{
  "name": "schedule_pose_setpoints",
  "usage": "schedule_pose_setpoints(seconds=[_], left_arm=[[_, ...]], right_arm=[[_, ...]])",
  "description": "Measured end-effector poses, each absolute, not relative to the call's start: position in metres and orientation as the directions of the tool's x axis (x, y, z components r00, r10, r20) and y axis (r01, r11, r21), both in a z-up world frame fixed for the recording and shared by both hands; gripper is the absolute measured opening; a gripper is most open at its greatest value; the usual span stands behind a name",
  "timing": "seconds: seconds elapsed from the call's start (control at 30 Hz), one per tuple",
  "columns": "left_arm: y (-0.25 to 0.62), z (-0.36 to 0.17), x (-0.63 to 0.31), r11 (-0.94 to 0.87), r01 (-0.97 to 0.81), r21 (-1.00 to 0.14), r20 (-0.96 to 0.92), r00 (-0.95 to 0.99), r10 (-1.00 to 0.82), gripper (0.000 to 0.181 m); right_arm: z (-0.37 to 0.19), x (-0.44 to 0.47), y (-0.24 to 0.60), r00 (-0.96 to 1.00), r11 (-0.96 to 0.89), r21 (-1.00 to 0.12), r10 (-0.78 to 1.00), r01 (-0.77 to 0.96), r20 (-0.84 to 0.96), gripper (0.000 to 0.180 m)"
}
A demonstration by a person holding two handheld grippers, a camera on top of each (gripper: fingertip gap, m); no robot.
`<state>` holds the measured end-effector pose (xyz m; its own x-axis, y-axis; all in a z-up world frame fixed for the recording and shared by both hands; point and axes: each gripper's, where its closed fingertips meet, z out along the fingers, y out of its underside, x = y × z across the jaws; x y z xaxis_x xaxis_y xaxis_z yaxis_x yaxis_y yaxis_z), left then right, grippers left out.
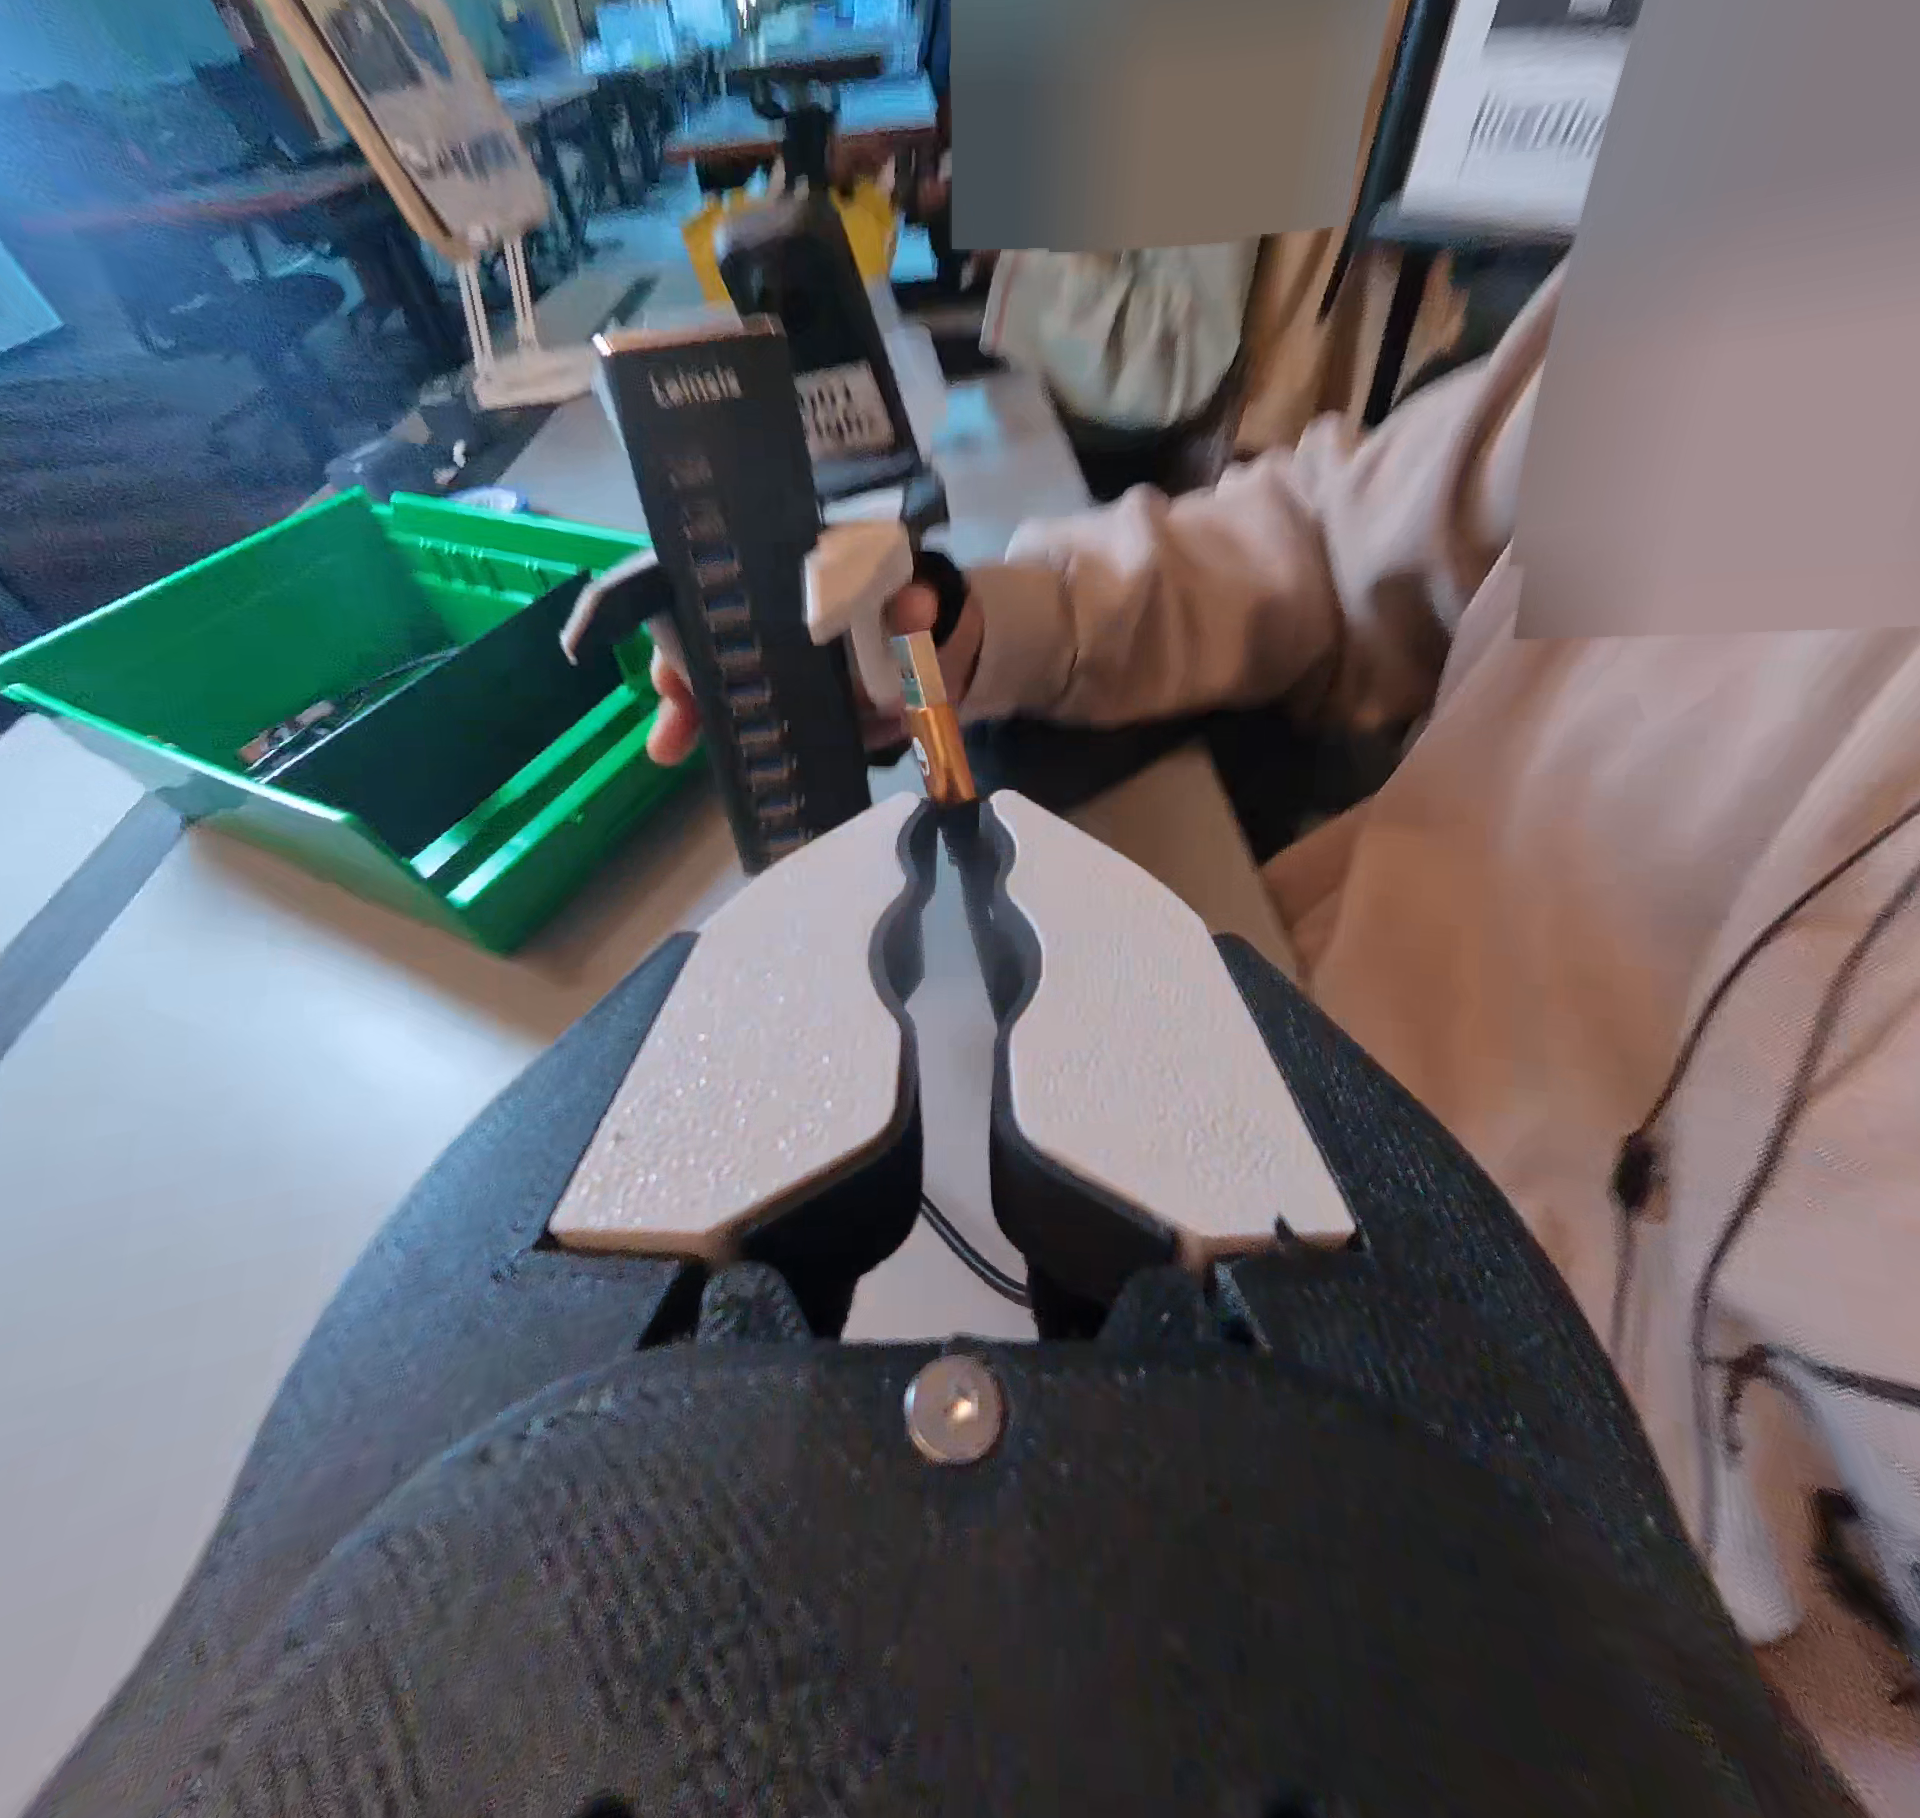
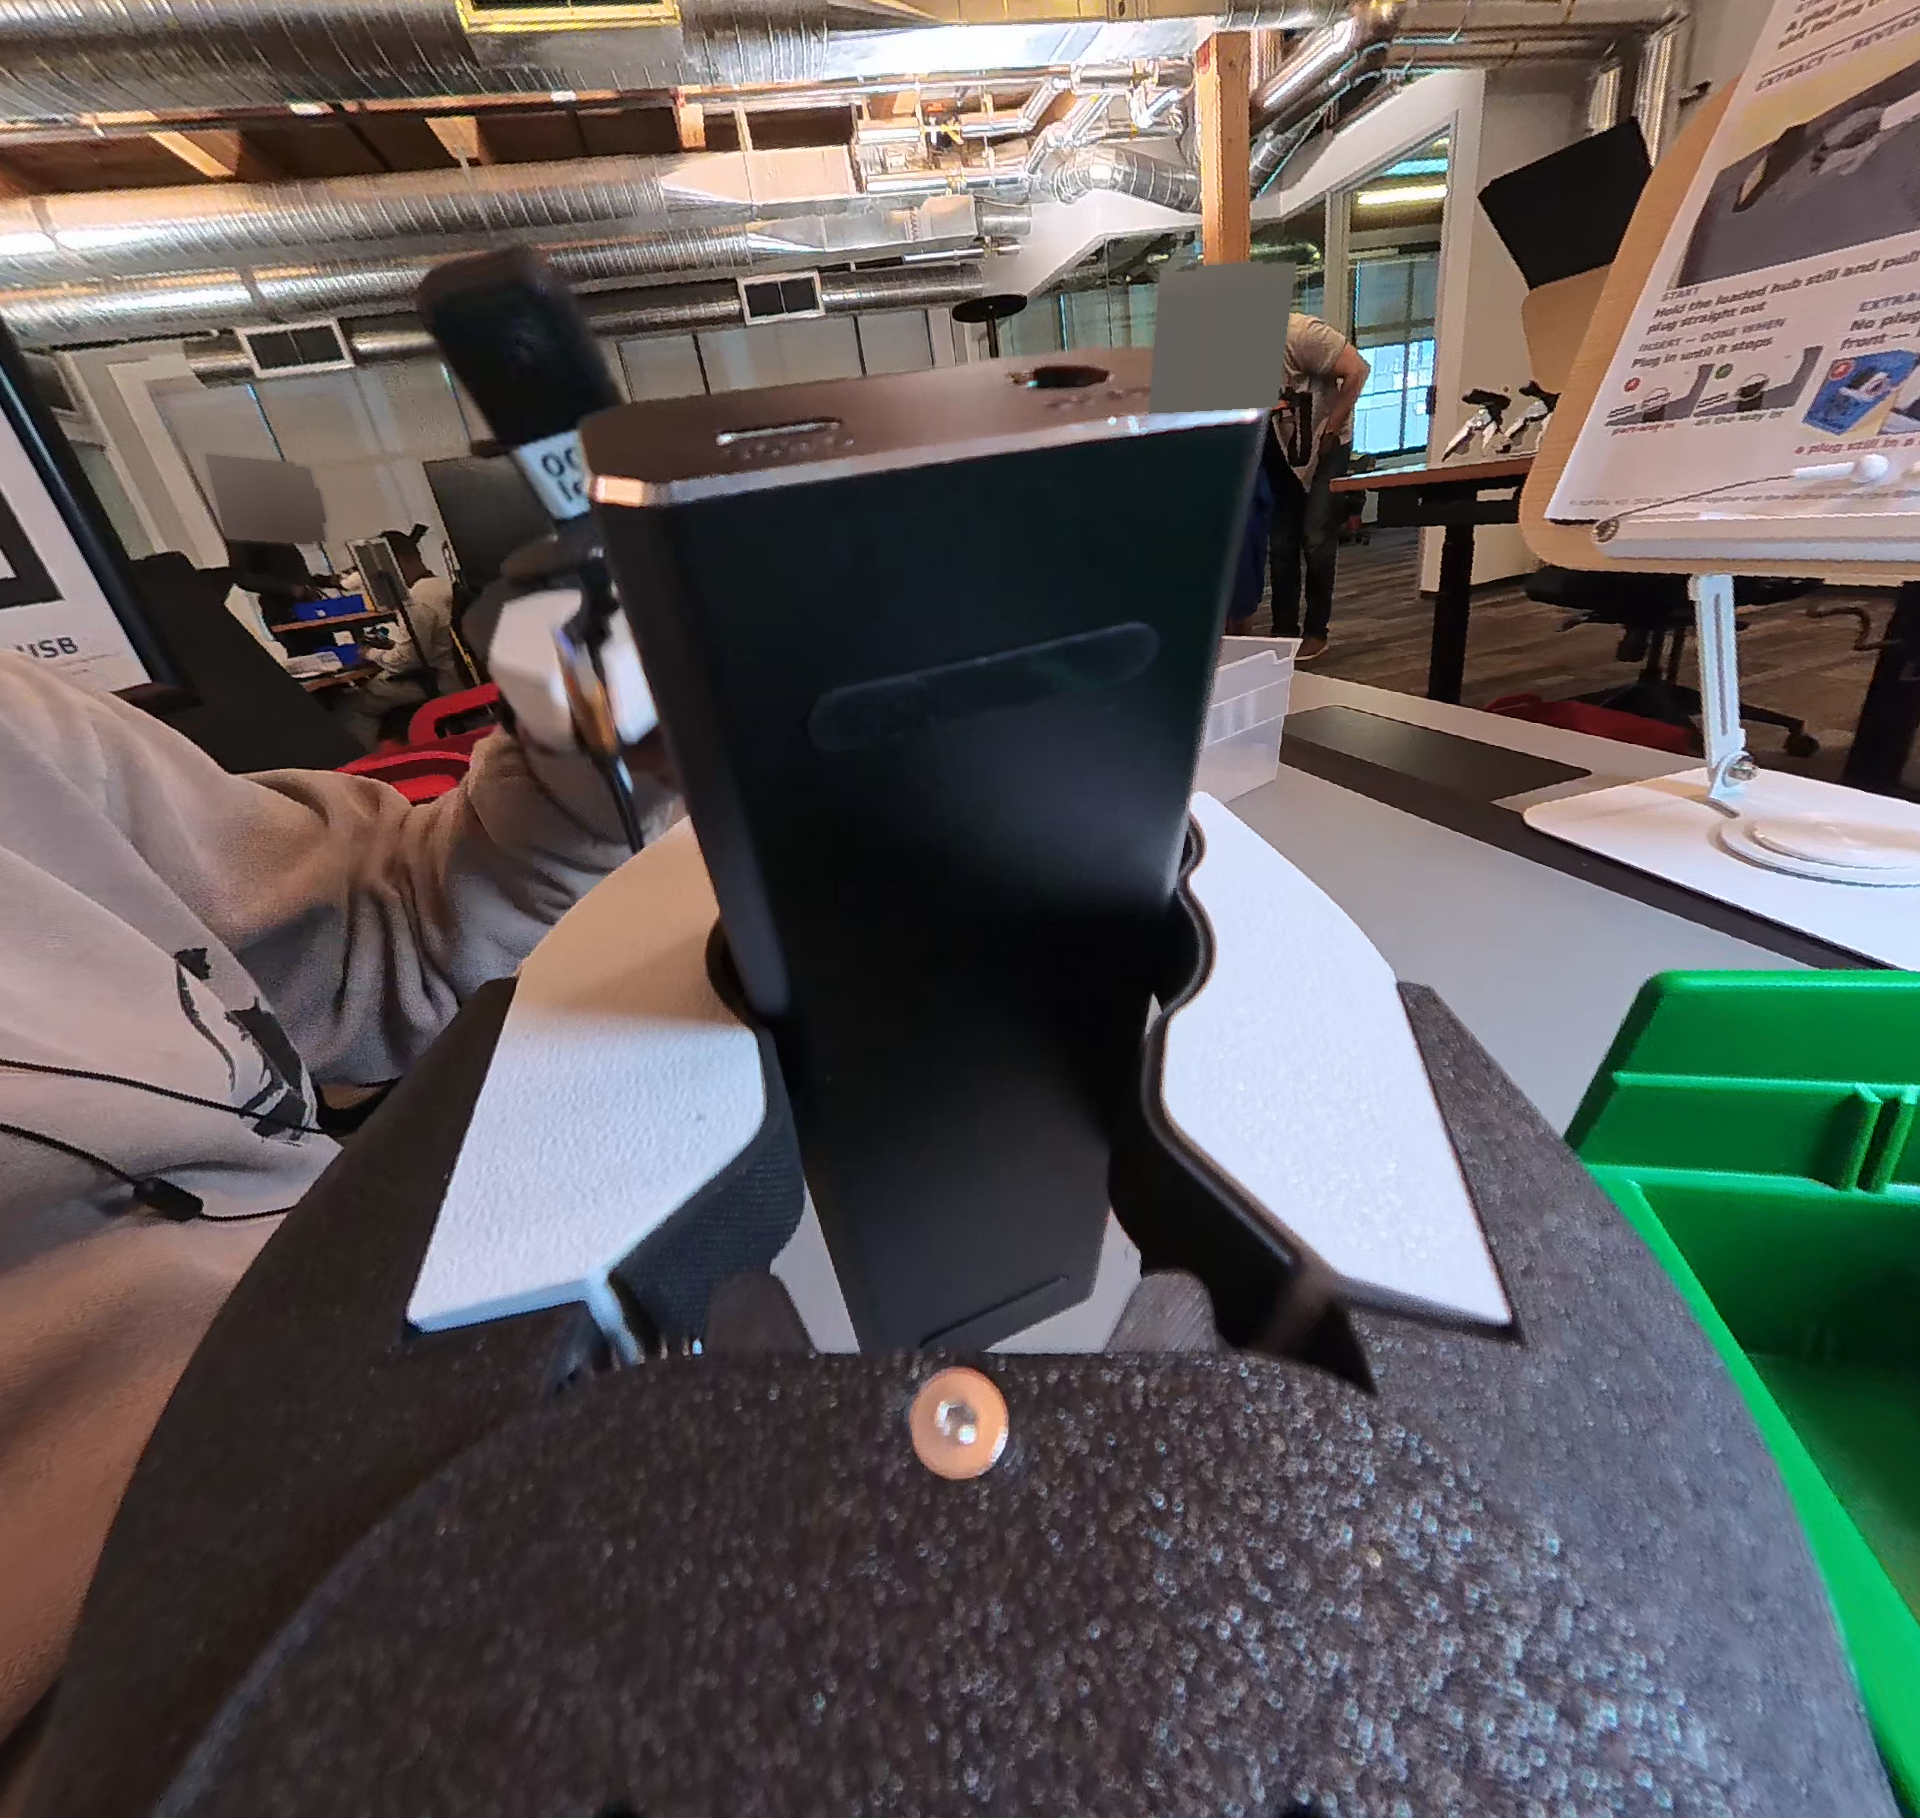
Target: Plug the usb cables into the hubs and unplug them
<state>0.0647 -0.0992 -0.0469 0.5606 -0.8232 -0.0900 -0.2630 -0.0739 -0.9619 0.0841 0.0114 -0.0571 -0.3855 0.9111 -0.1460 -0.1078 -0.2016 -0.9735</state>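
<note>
A tall black multi-port USB hub [image 1: 743, 605] stands upright in the air, its column of ports facing the left wrist view. My right gripper [image 2: 935, 895] is shut on the hub [image 2: 935, 688] around its lower body; its fingers [image 1: 857, 584] also show in the left wrist view. My left gripper [image 1: 956, 812] is shut on a black USB cable just behind its copper-coloured plug [image 1: 940, 740]. The plug's metal tip points up beside the hub's right edge and is not in a port. The left gripper [image 2: 566, 672] shows left of the hub in the right wrist view.
A green divided bin [image 1: 312, 688] sits on the light table at the left, also in the right wrist view [image 2: 1766, 1197]. An instruction sheet on a white stand [image 2: 1766, 314] is at the far right. A person's light sleeve [image 1: 1247, 584] and torso are close on the right.
</note>
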Motion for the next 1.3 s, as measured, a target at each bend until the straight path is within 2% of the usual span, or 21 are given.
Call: schedule_pose_setpoints(seconds=[0.07, 0.13, 0.23, 0.3, 0.43, 0.53, 0.63, 0.83, 0.93, 1.13, 1.3], left_arm=[[-0.096, -0.034, 0.052, -0.124, -0.125, -0.984, 0.033, 0.559, -0.829, 0.007], [-0.077, -0.051, 0.034, -0.253, -0.014, -0.967, 0.198, 0.582, -0.789, 0.007], [-0.045, -0.117, 0.01, -0.492, 0.047, -0.869, 0.402, 0.646, -0.649, 0.007], [-0.032, -0.159, -0.005, -0.588, 0.028, -0.809, 0.427, 0.714, -0.554, 0.008], [-0.018, -0.203, -0.032, -0.633, -0.123, -0.765, 0.246, 0.852, -0.463, 0.006], [-0.015, -0.209, -0.037, -0.619, -0.197, -0.76, 0.145, 0.877, -0.458, 0.004], [-0.016, -0.208, -0.035, -0.589, -0.246, -0.77, 0.09, 0.872, -0.482, 0.01], [-0.021, -0.193, -0.027, -0.514, -0.279, -0.811, 0.042, 0.849, -0.527, 0.03], [-0.025, -0.198, -0.024, -0.522, -0.312, -0.794, 0.032, 0.836, -0.548, 0.037], [-0.028, -0.215, -0.02, -0.549, -0.391, -0.739, -0.014, 0.823, -0.568, 0.039], [-0.027, -0.228, -0.018, -0.569, -0.443, -0.693, -0.046, 0.815, -0.578, 0.031]], right_arm=[[-0.057, 0.084, 0.012, -0.383, -0.205, -0.973, 0.911, -0.107, -0.15, 0.075], [-0.057, 0.084, 0.012, -0.383, -0.206, -0.972, 0.911, -0.11, -0.15, 0.075], [-0.056, 0.085, 0.011, -0.382, -0.202, -0.973, 0.913, -0.112, -0.146, 0.075], [-0.056, 0.085, 0.011, -0.384, -0.201, -0.973, 0.912, -0.113, -0.144, 0.075], [-0.057, 0.085, 0.011, -0.384, -0.201, -0.973, 0.912, -0.111, -0.145, 0.075], [-0.057, 0.085, 0.011, -0.384, -0.201, -0.973, 0.912, -0.109, -0.146, 0.075], [-0.057, 0.085, 0.01, -0.384, -0.199, -0.974, 0.912, -0.11, -0.143, 0.075], [-0.056, 0.085, 0.009, -0.383, -0.193, -0.975, 0.914, -0.113, -0.137, 0.075], [-0.056, 0.085, 0.009, -0.383, -0.194, -0.974, 0.913, -0.114, -0.137, 0.075], [-0.057, 0.085, 0.007, -0.388, -0.19, -0.976, 0.912, -0.107, -0.135, 0.075], [-0.06, 0.083, 0.007, -0.39, -0.191, -0.977, 0.91, -0.097, -0.139, 0.075]])
